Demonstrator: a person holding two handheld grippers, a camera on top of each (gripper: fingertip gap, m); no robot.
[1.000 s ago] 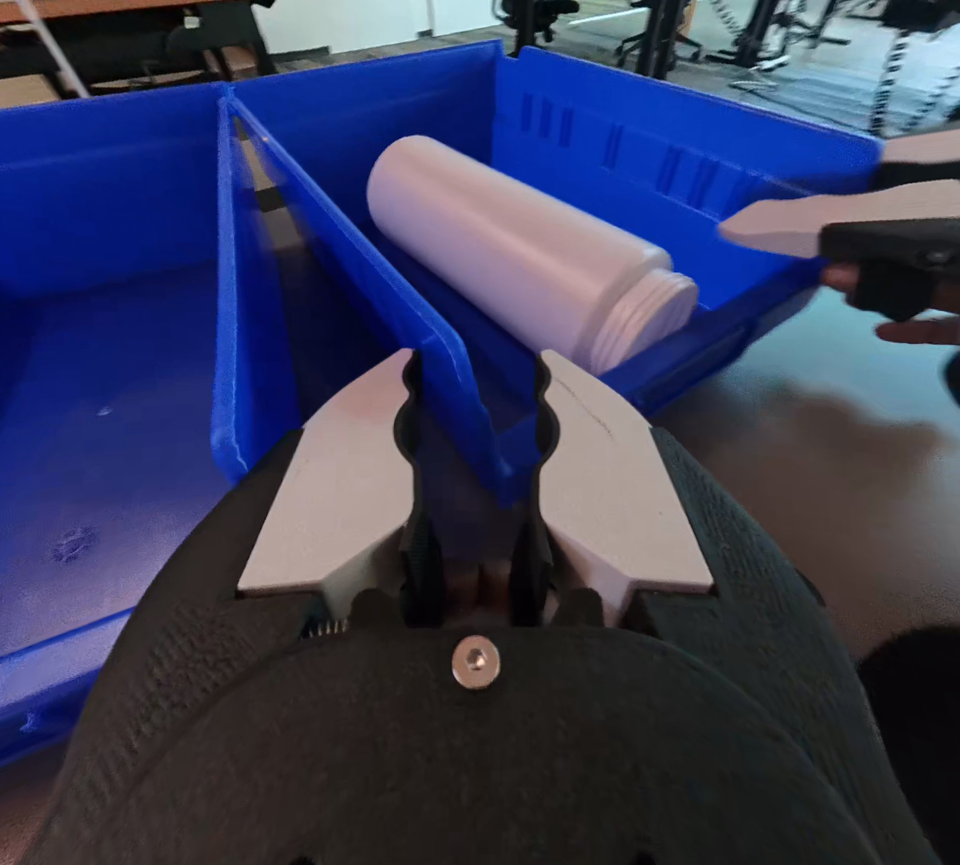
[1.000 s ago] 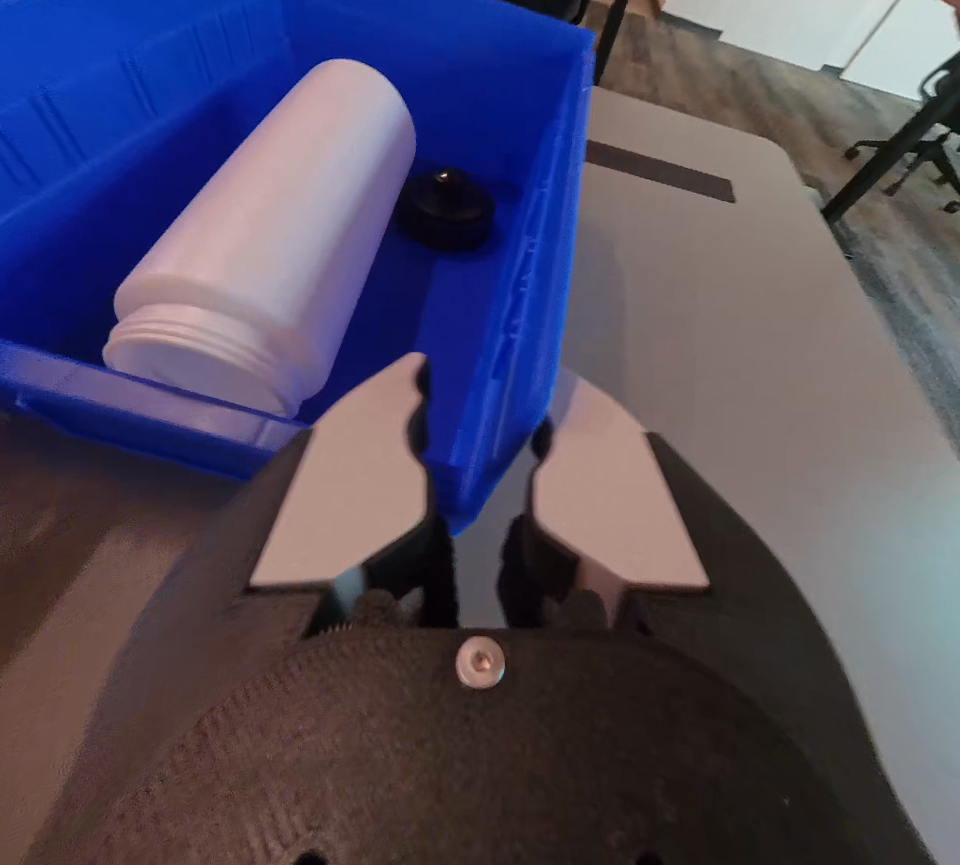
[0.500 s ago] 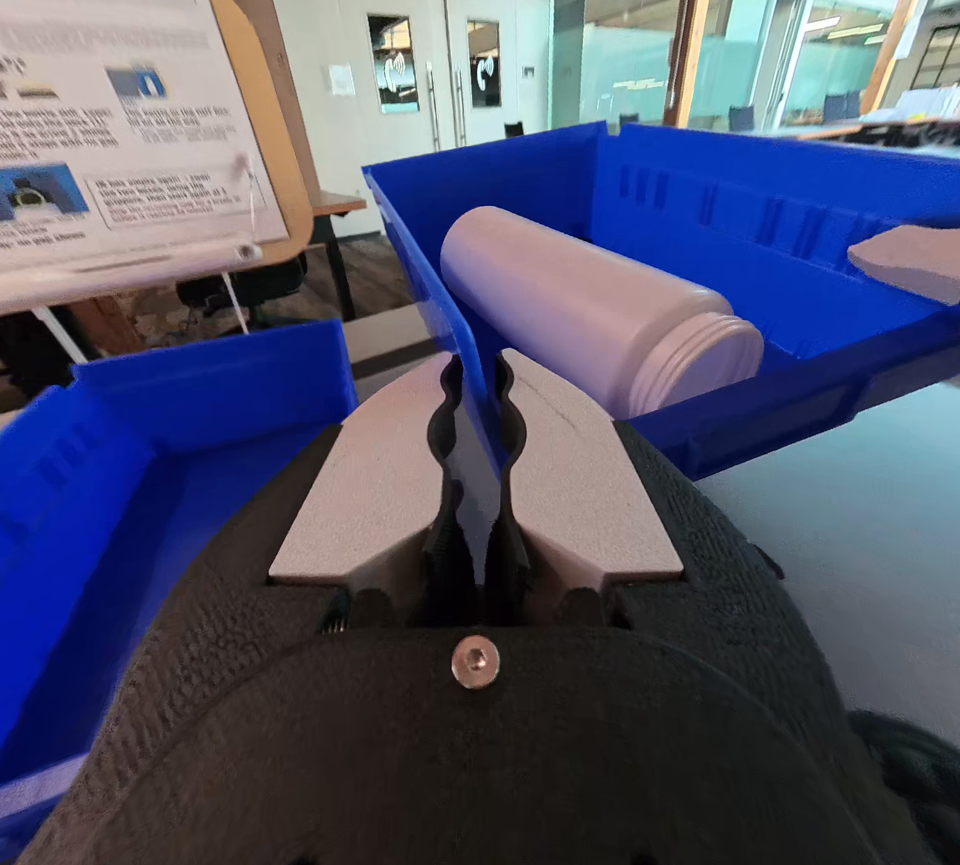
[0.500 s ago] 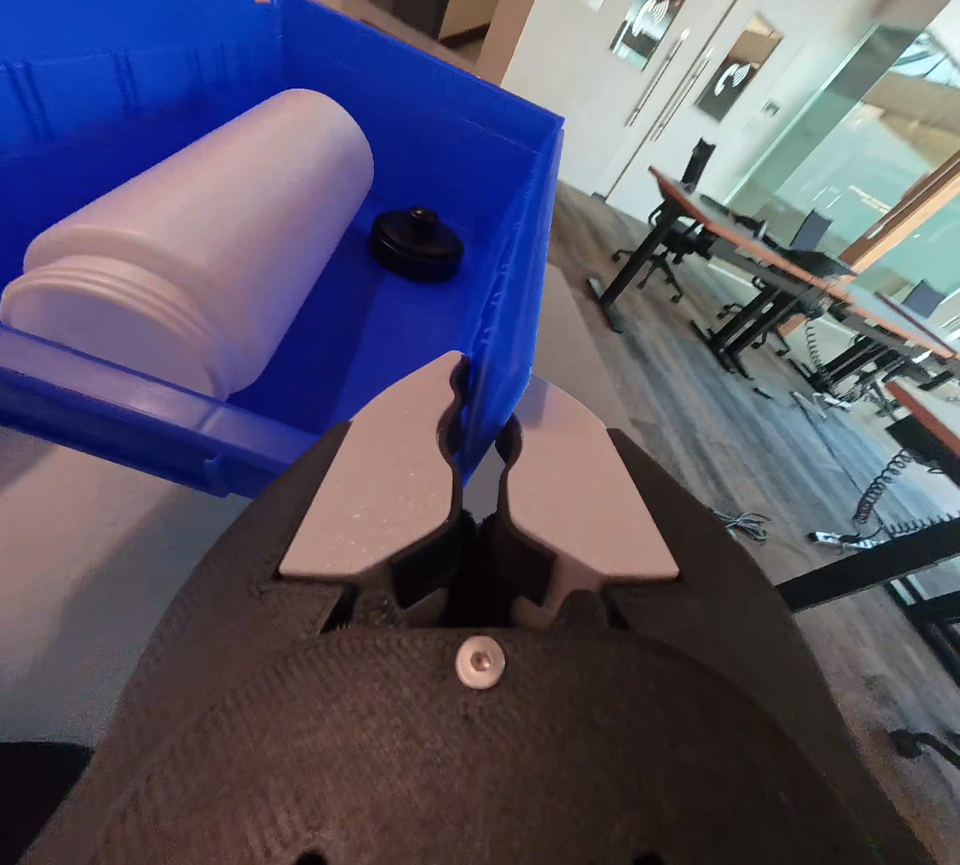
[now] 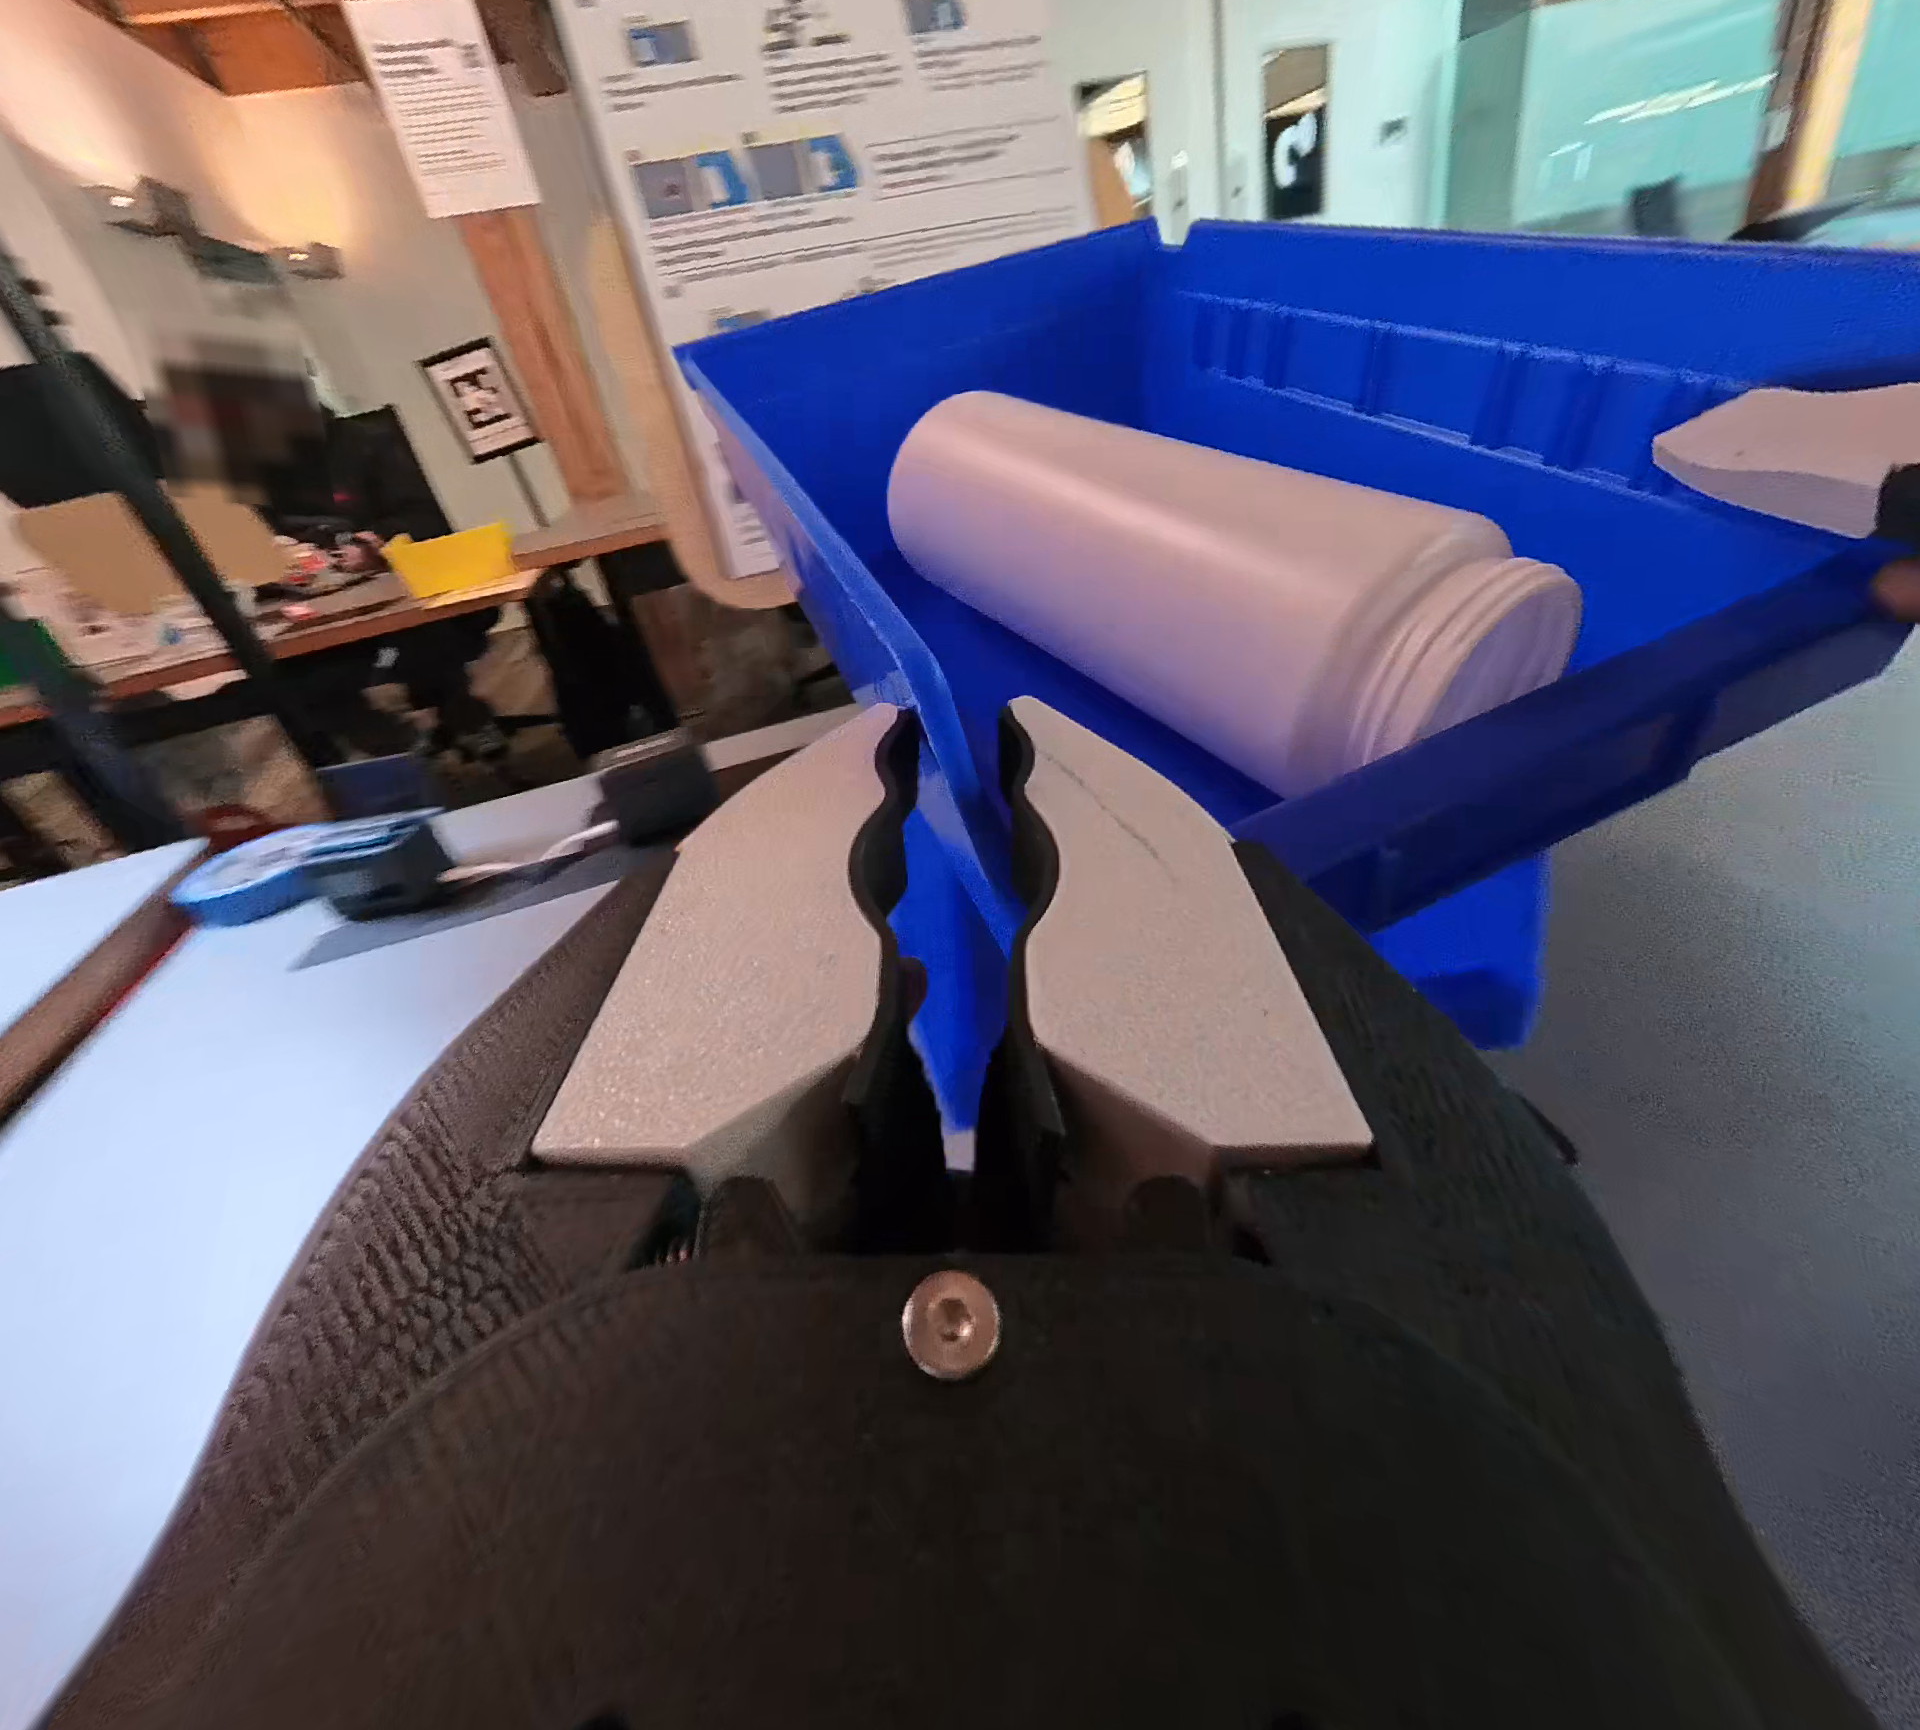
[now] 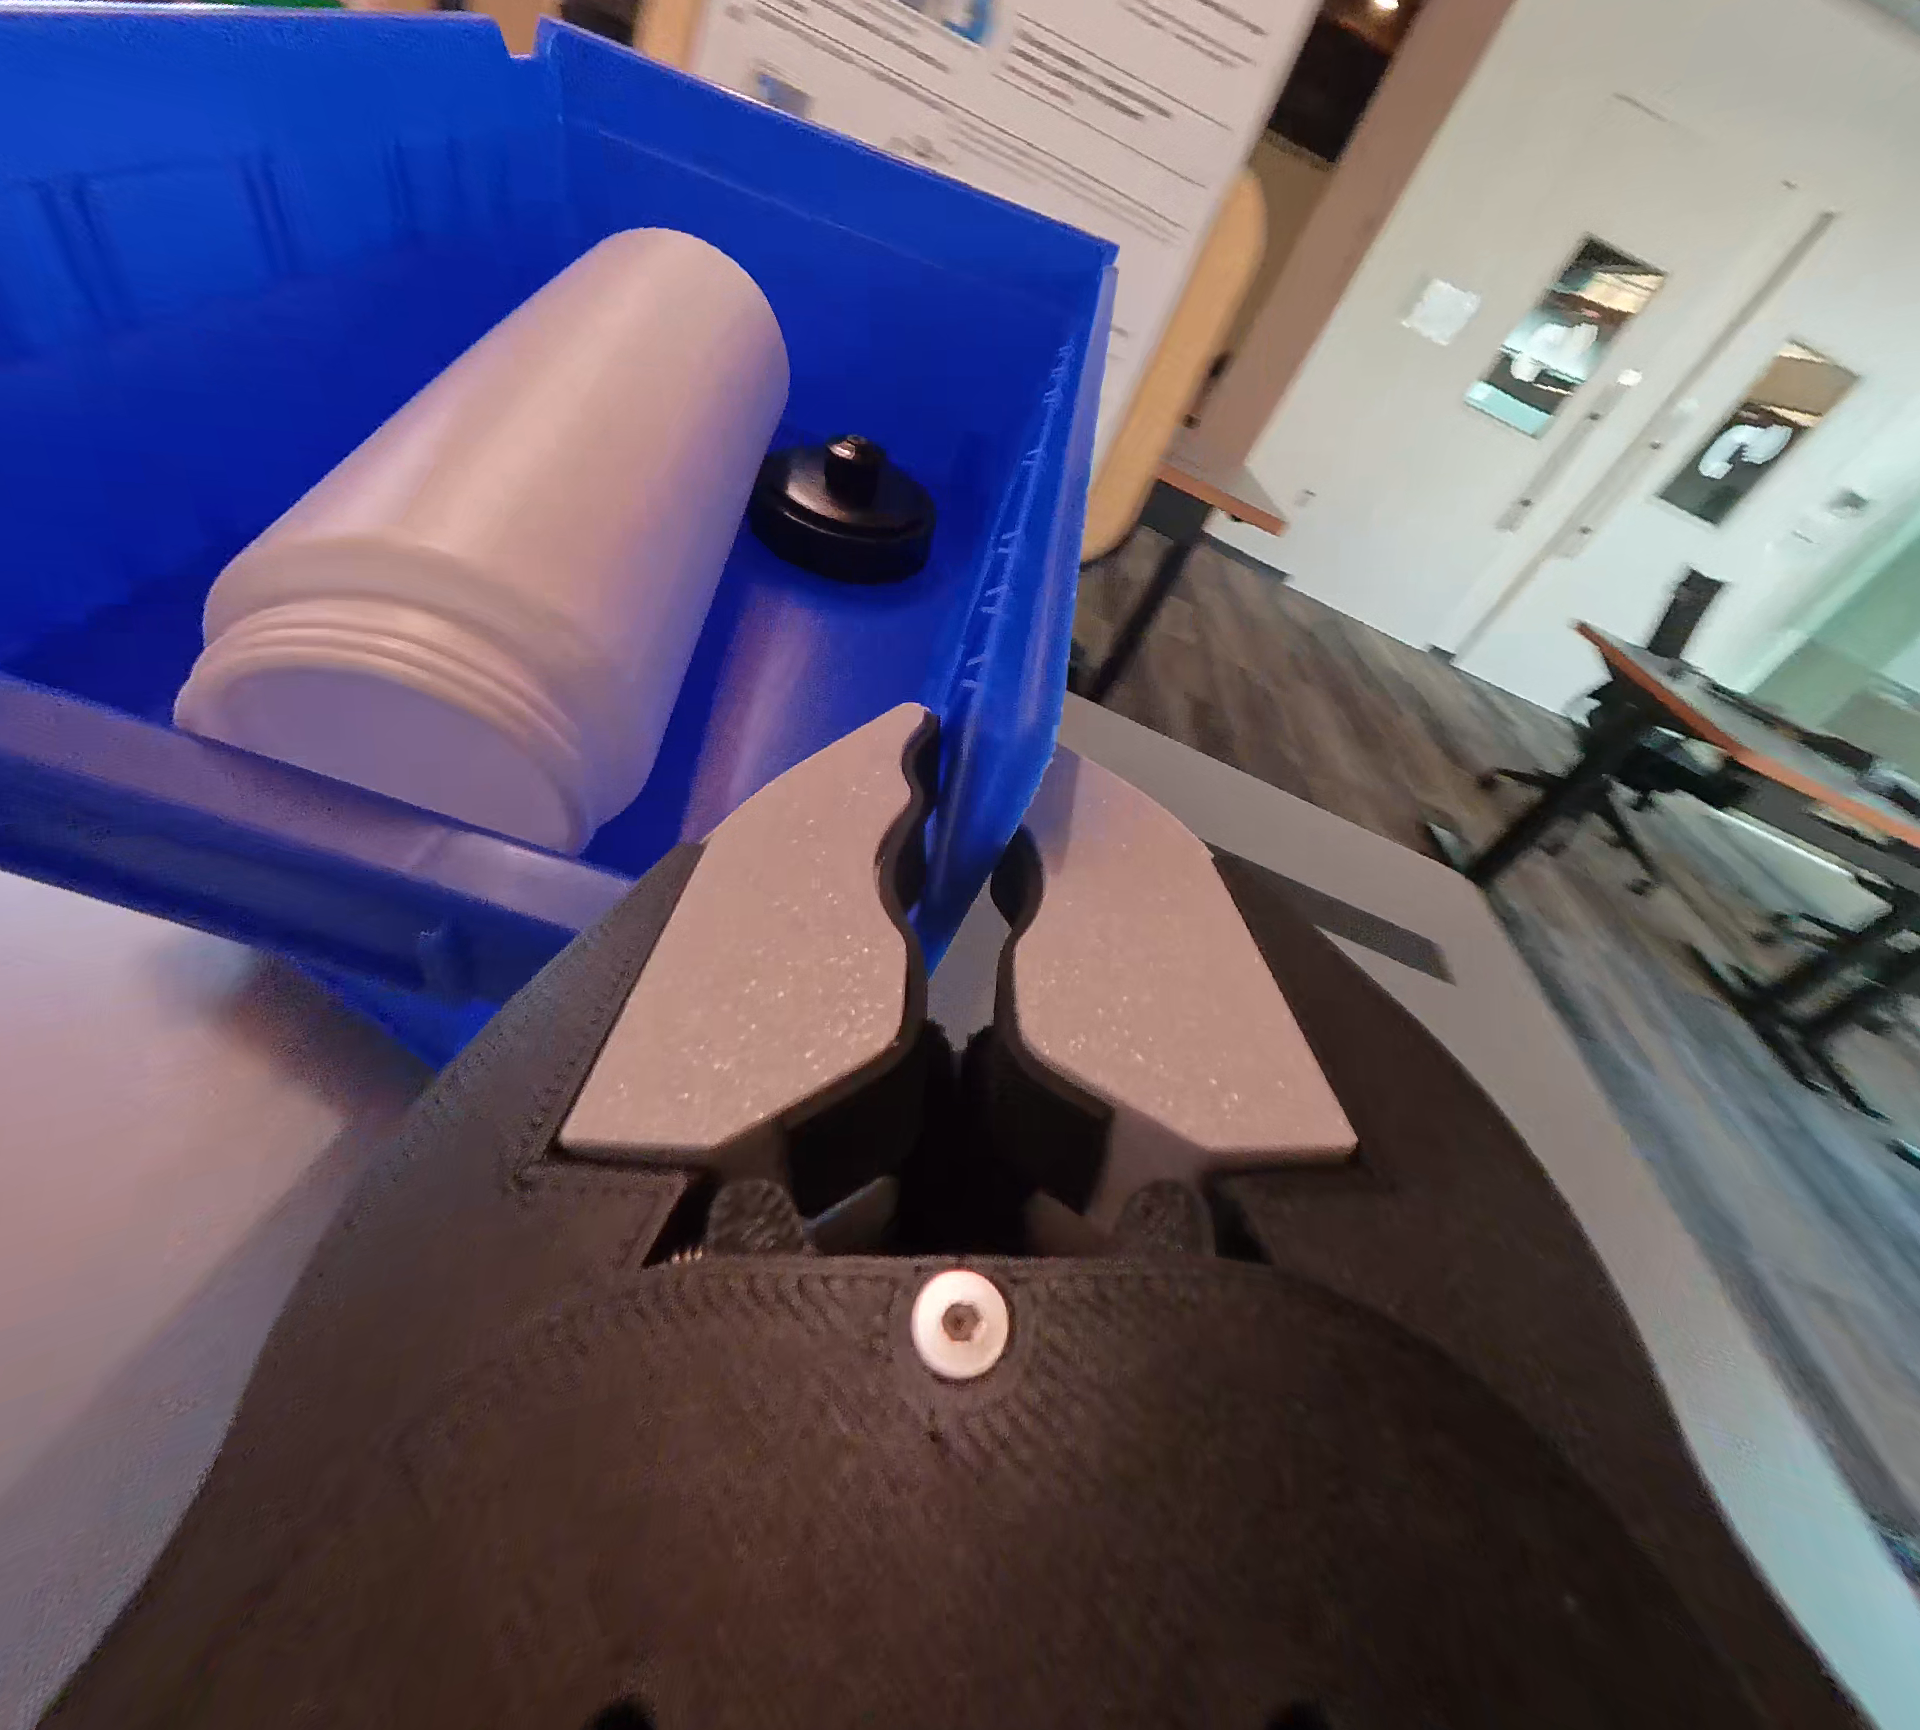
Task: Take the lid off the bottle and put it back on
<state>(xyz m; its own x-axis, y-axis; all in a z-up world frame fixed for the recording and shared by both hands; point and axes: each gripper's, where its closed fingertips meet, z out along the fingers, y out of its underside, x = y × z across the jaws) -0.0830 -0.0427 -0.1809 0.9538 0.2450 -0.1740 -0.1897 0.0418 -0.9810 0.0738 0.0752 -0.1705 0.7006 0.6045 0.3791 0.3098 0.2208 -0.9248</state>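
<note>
Both tools were closed on the blue bin (image 5: 1351, 309), the left tool (image 5: 958, 724) pinching its left wall and the right tool (image 6: 971, 745) its right, with the white bottle (image 6: 520, 517) lying uncapped inside near the black lid (image 6: 842, 517).

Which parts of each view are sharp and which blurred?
Left wrist view: the left claw and white plastic bottle are fairly sharp; the background posters are motion-smeared. Right wrist view: the right claw is crisp; the blue plastic bin edge and the room are soft.
</note>
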